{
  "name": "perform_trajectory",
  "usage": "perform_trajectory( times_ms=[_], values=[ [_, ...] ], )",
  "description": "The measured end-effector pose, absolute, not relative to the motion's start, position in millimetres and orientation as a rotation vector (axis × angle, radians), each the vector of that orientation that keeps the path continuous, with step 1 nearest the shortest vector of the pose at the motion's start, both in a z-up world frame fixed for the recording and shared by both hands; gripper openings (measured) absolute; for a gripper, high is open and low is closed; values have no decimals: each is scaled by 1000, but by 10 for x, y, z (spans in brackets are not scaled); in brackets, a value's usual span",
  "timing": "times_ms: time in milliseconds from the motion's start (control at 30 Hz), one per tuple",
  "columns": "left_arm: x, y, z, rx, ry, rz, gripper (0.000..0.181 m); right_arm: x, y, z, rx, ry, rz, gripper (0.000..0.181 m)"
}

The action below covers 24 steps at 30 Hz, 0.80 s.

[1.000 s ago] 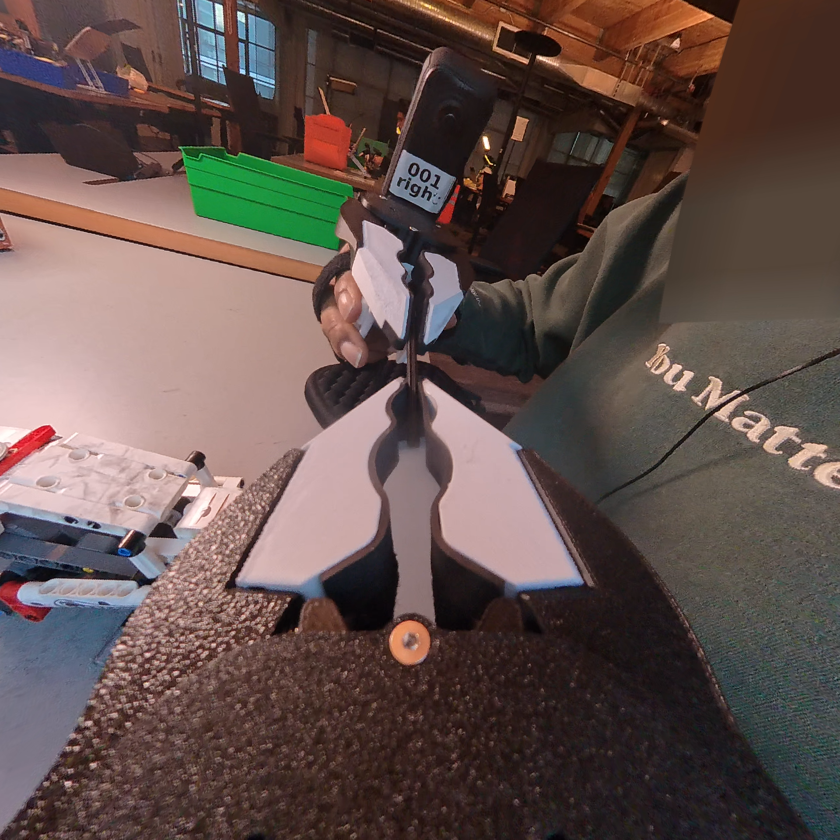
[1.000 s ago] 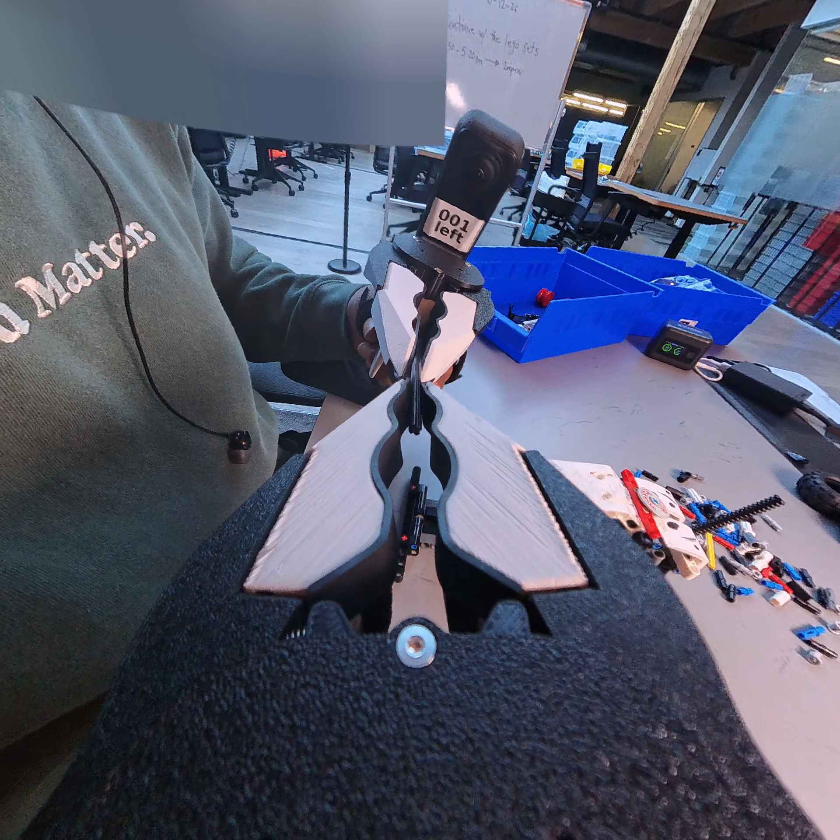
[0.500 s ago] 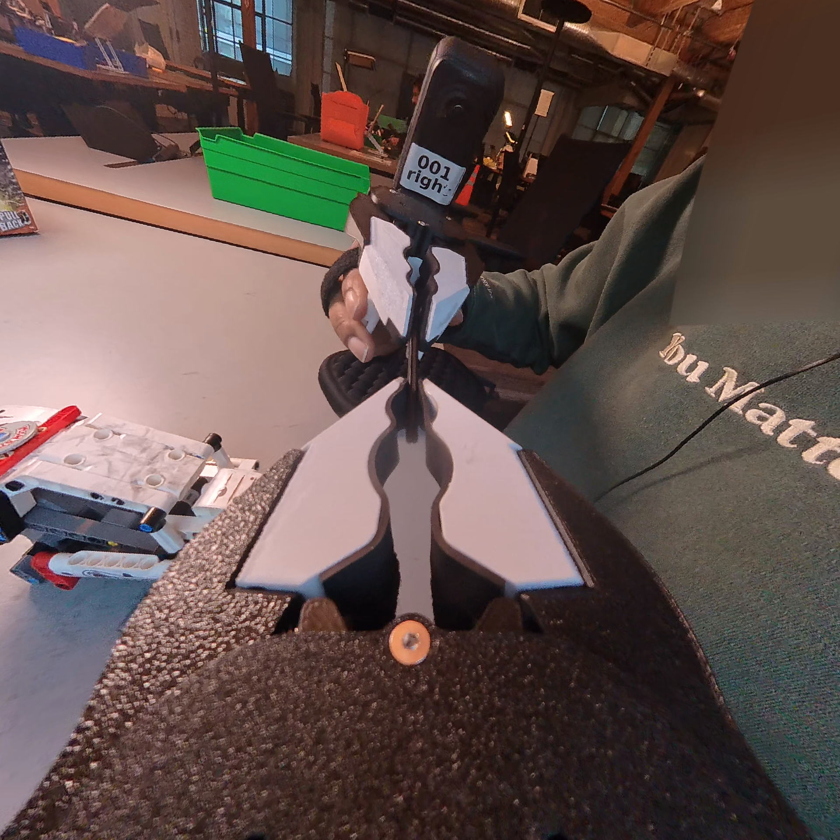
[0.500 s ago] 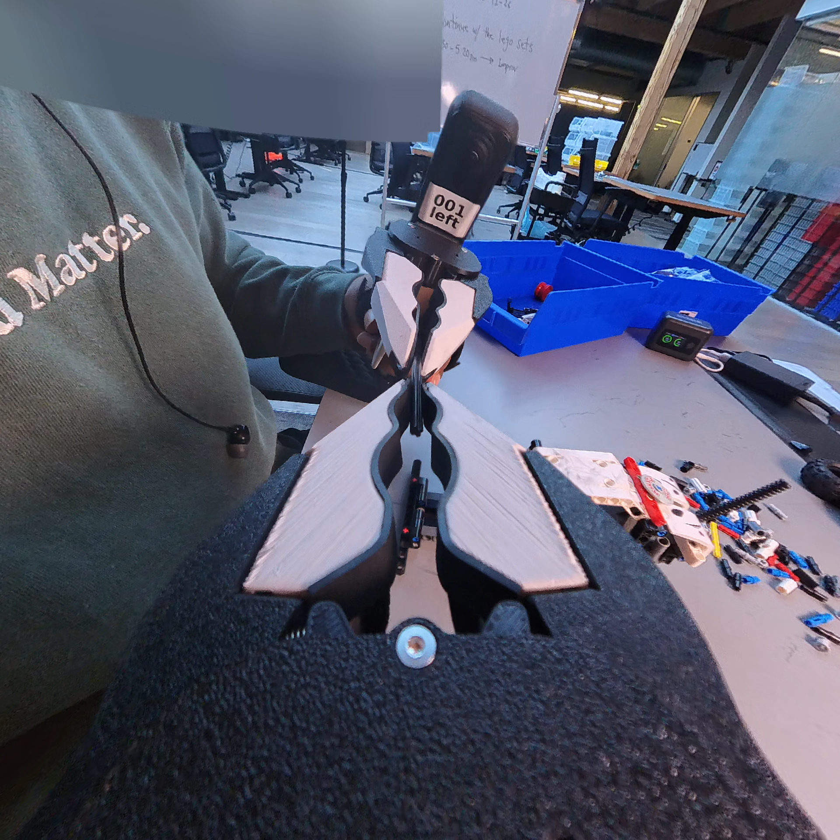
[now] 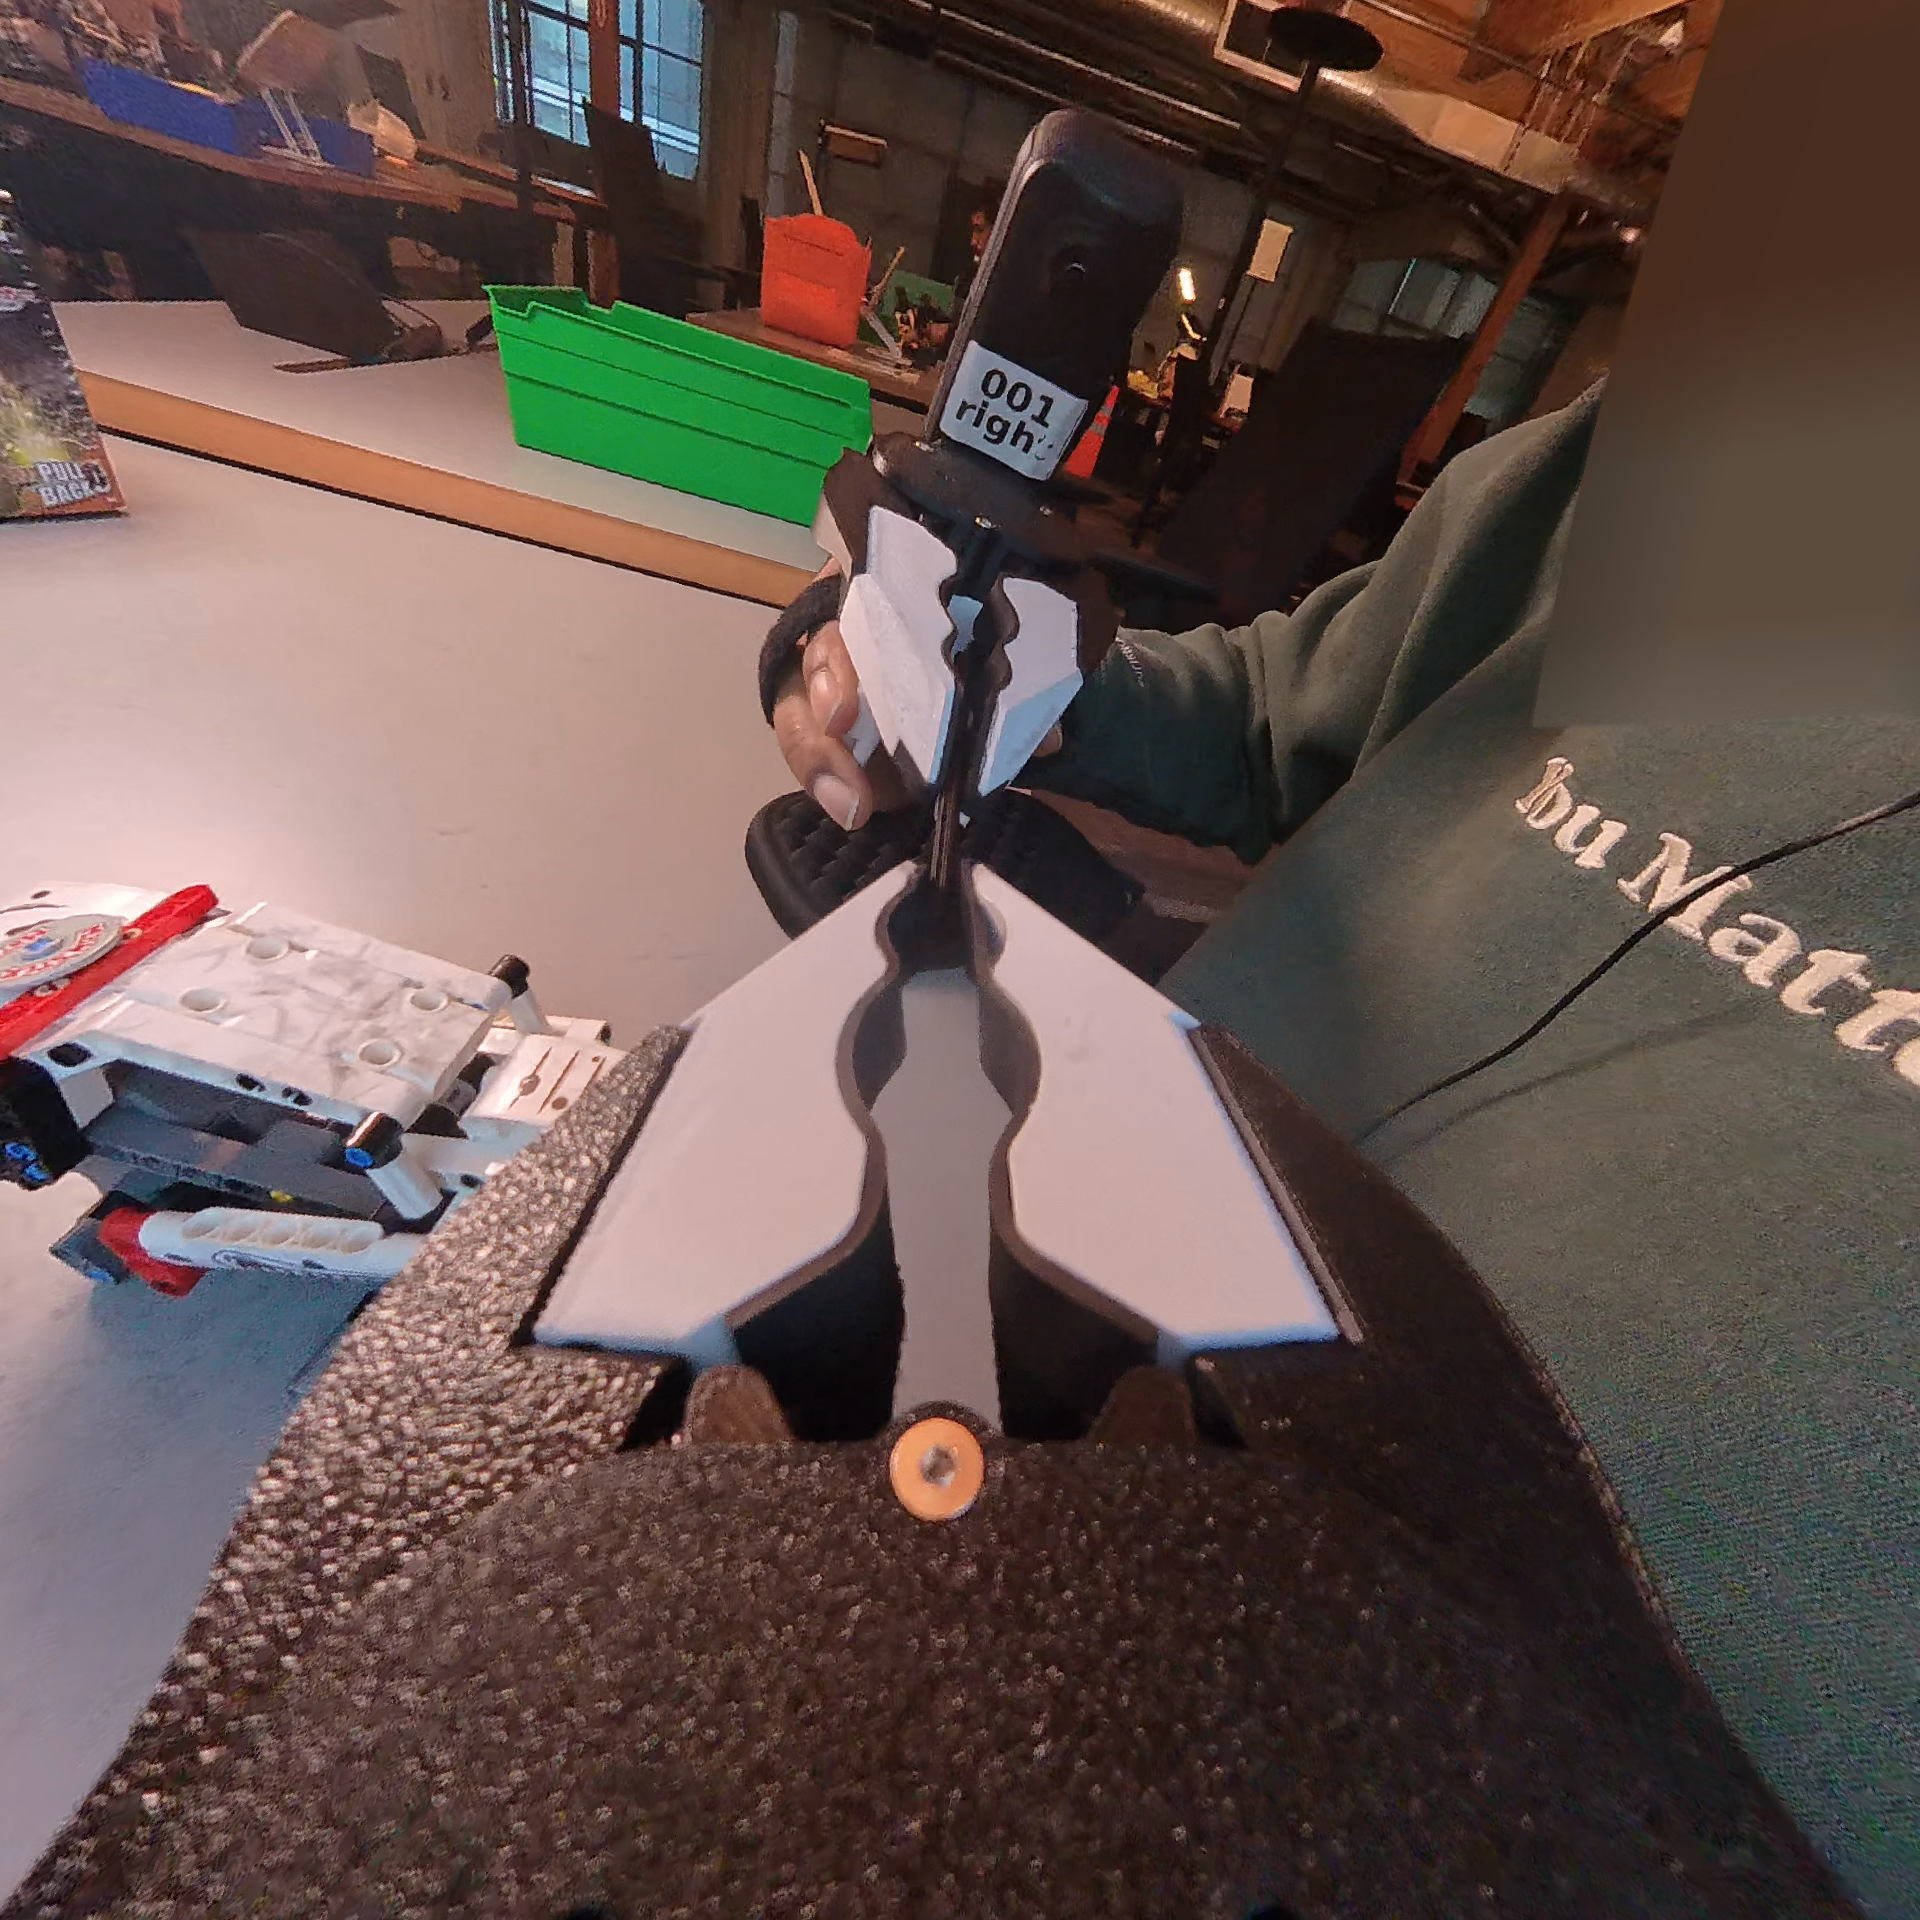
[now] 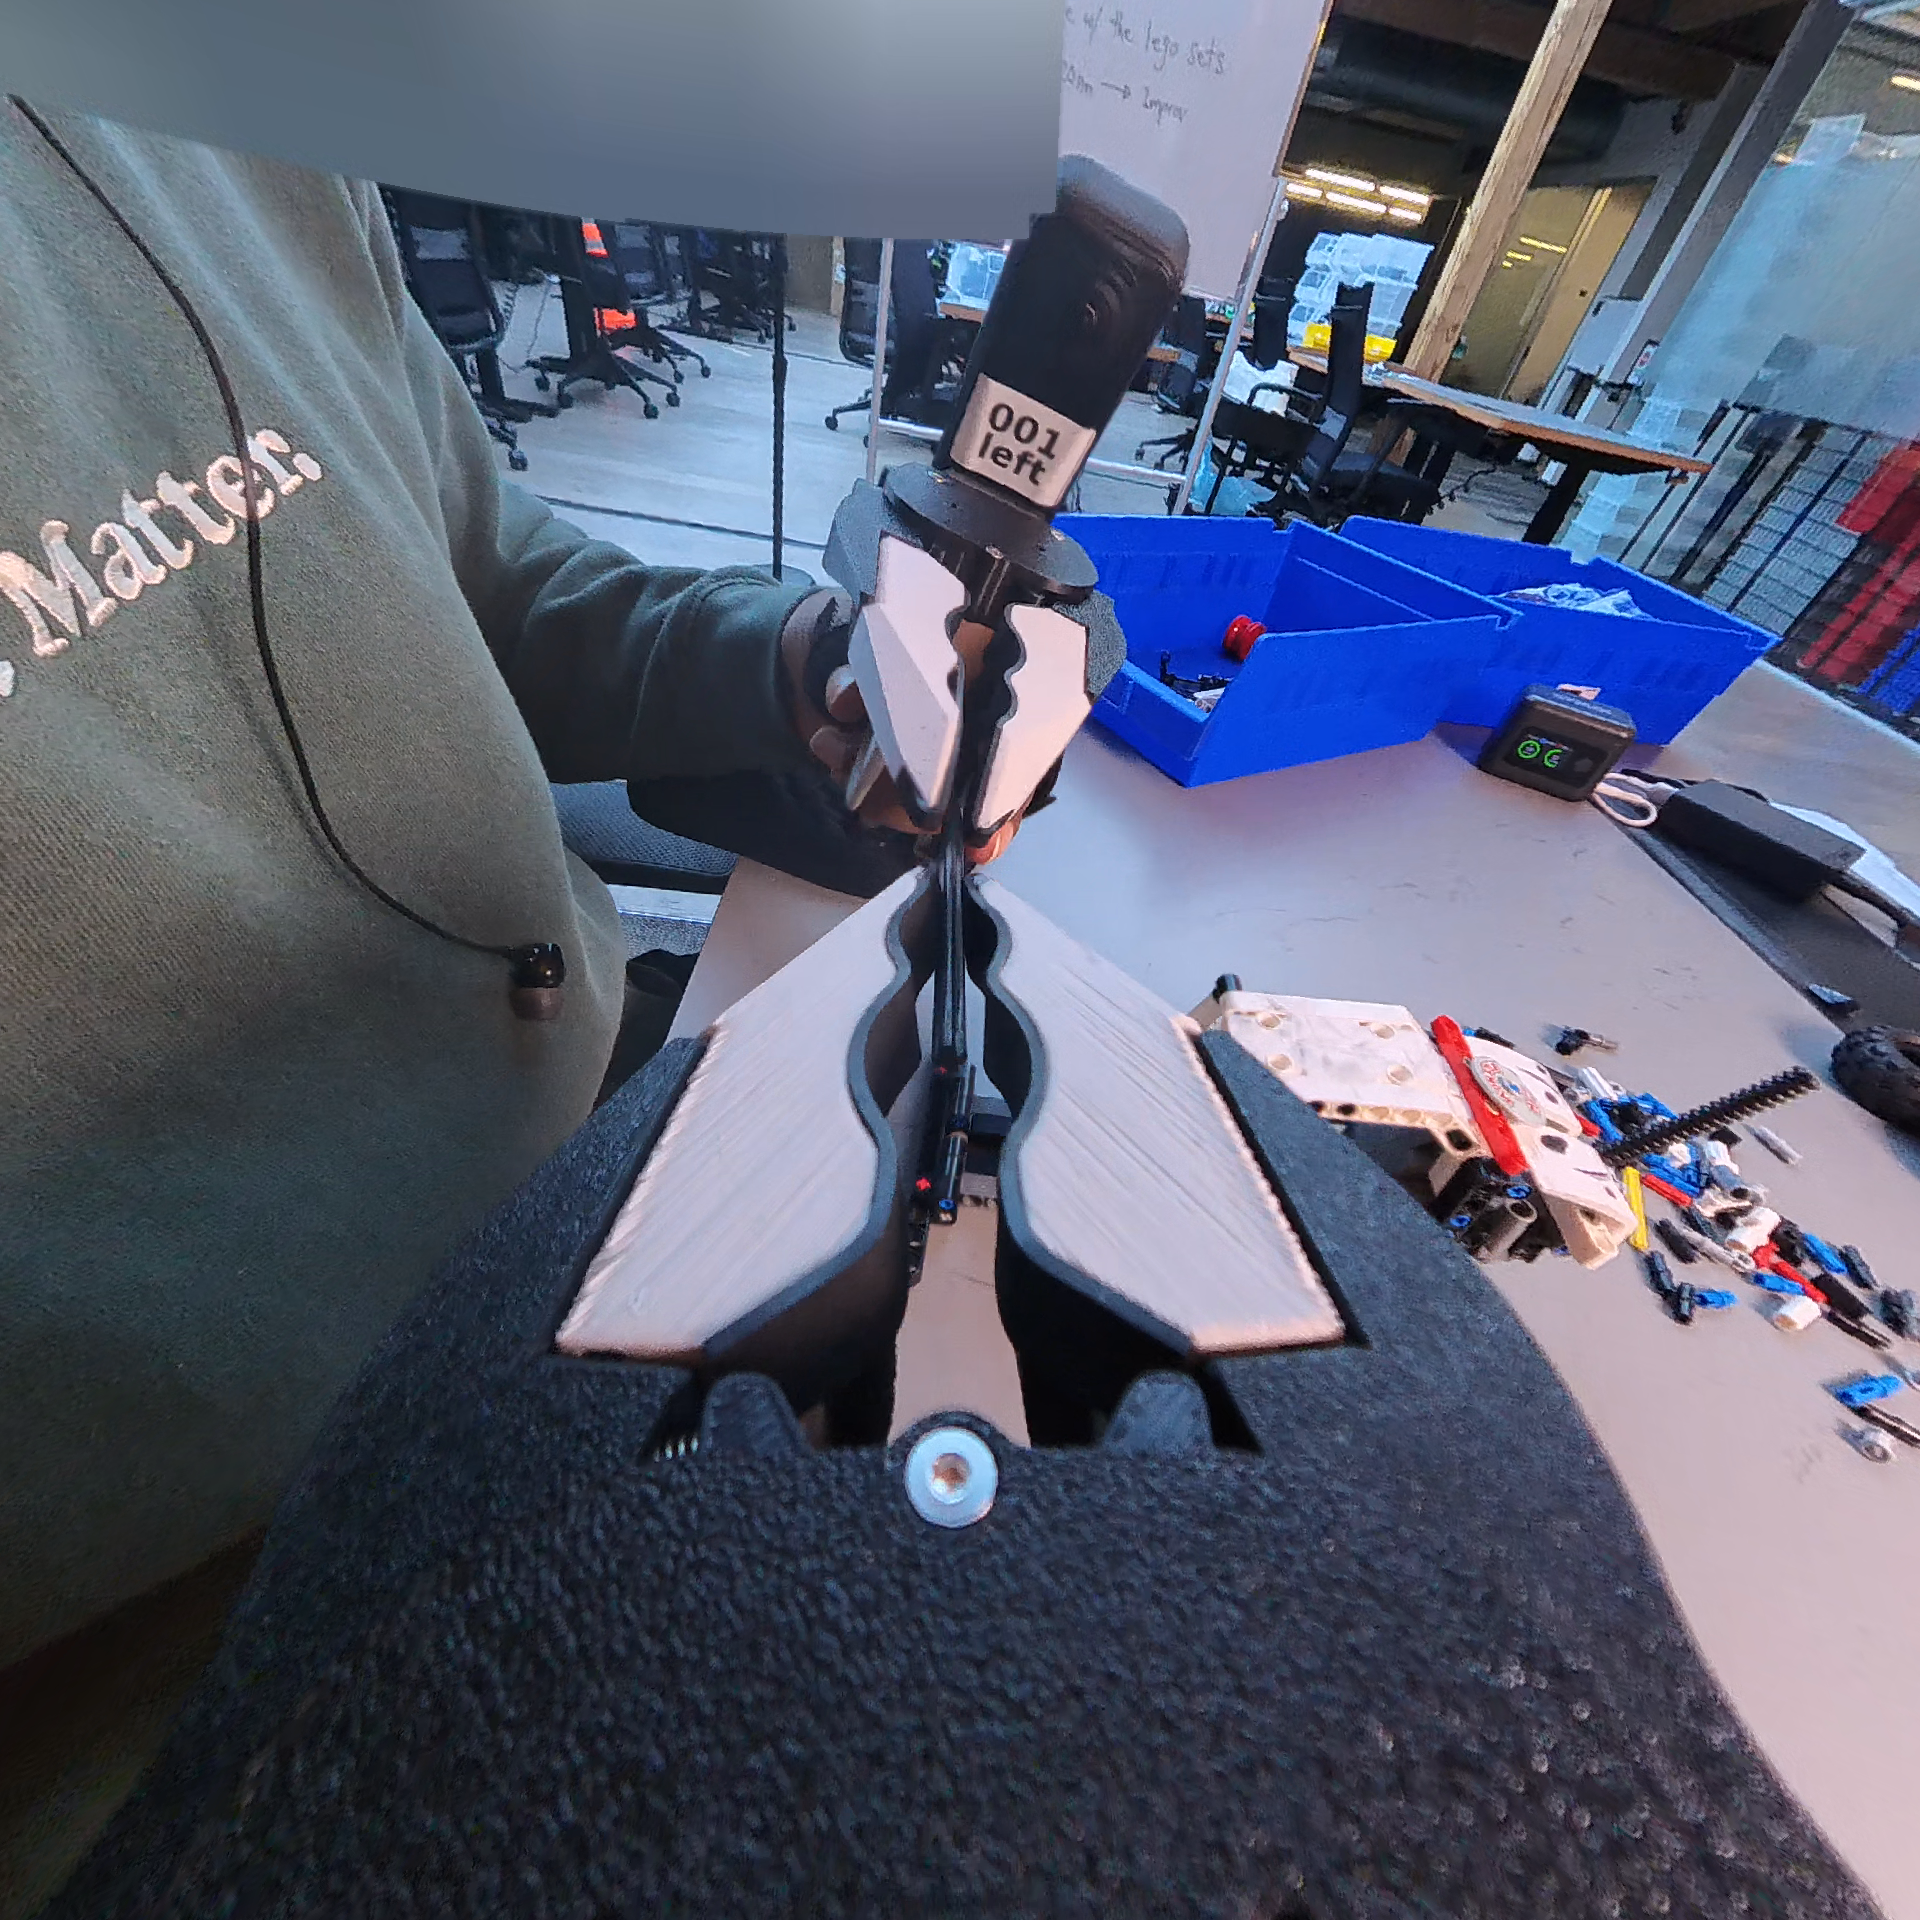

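Above the grey table, both grippers' fingers pinch, seemingly, one thin black rod between them.

Green plastic bin: on the far table, at 11 o'clock.
Orange container: beyond it, 12 o'clock.
Blue plastic bins: side by side at 1 o'clock.
Small black device with green-lit screen: just right of the bins.
Black knobby tyre: 3 o'clock edge.
Whiteboard: upright, 12 o'clock.
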<state>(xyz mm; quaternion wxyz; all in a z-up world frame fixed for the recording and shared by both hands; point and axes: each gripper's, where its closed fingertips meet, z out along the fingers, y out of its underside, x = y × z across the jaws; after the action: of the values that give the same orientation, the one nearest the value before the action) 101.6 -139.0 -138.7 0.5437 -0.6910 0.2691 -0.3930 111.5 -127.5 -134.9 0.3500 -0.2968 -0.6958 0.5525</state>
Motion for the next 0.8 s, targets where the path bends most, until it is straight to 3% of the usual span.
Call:
perform_trajectory(
  times_ms=[400, 533, 800],
  values=[
    [997, -1403, -1383, -1647, 682, -866, 14, 1121, -1254, -1276, -759, -1760, 1460, 3],
    [982, -1395, -1382, -1646, 677, -850, 4, 1122, -1258, -1287, -758, -1767, 1457, 3],
    [986, -1404, -1390, -1643, 648, -920, 3, 1120, -1260, -1290, -765, -1749, 1464, 4]
  ],
)
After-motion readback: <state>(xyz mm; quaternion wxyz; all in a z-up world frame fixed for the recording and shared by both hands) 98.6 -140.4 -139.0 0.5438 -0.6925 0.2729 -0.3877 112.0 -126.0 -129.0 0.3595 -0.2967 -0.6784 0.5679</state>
